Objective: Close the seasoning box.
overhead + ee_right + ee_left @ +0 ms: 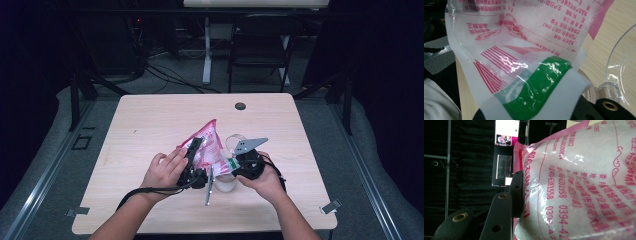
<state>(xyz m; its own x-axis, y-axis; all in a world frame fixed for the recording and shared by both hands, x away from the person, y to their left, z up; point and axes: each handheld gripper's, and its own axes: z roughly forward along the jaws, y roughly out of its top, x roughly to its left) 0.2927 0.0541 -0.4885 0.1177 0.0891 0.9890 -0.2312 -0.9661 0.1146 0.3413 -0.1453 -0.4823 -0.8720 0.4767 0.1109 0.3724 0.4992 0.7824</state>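
Pink-printed bag (207, 145) of white powder is held up over the table (150, 120) between both hands, tipped toward a clear cup (234, 142) and a white container (225, 184) under it. Left gripper (195, 150) is clamped on the bag's side; one jaw presses its edge in the left gripper view. Right gripper (239, 165) pinches the bag's green-and-white corner (541, 85). Likely pouring or opening: keep the corner taut, tilt slowly over the container, don't squeeze the belly.
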